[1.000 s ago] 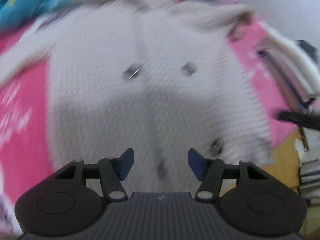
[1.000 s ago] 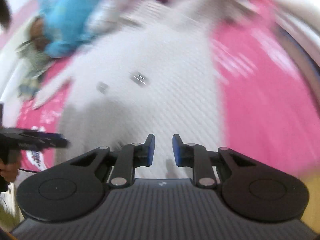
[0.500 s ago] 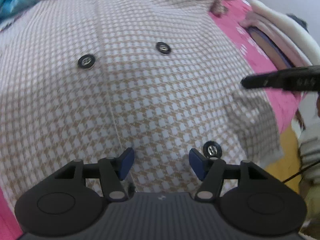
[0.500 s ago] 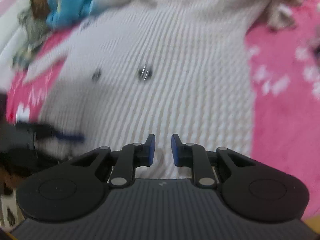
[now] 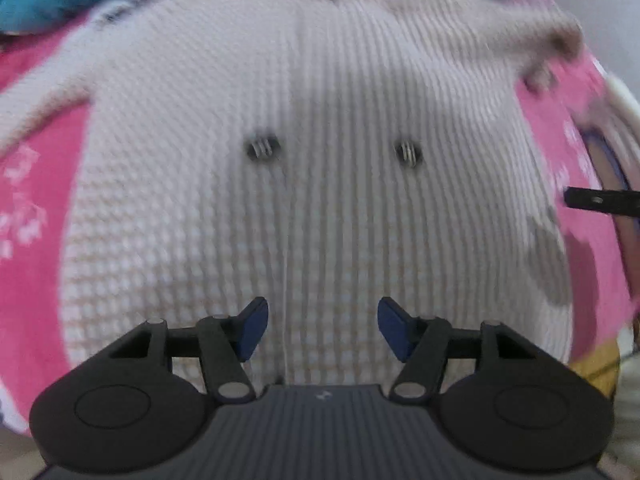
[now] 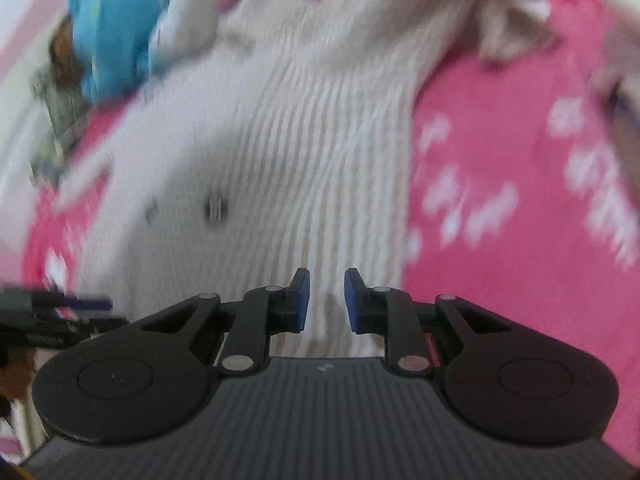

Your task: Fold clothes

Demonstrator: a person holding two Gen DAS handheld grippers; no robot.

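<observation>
A beige-and-white houndstooth jacket (image 5: 320, 200) with dark buttons (image 5: 262, 148) lies spread front-up on a pink bedsheet (image 5: 36, 184). My left gripper (image 5: 322, 326) hovers over its lower hem near the centre seam, open wide with nothing between the fingers. In the right wrist view the same jacket (image 6: 288, 152) is blurred by motion. My right gripper (image 6: 326, 300) is above the jacket's right-hand lower part, jaws a narrow gap apart and empty. The right gripper's tip (image 5: 600, 200) shows at the left view's right edge. The left gripper (image 6: 60, 310) shows at the right view's left edge.
A blue garment (image 6: 112, 28) and other clothes are piled beyond the jacket's collar. The pink sheet (image 6: 500, 200) with white print lies bare to the right of the jacket. Stacked folded items (image 5: 616, 120) sit at the far right. A yellow patch (image 5: 596, 368) shows at the bed's near right corner.
The left gripper has pulled back from the jacket, so more of it and the pink sheet show. The right gripper has shifted to the right, toward the jacket's edge. Both gaps are unchanged.
</observation>
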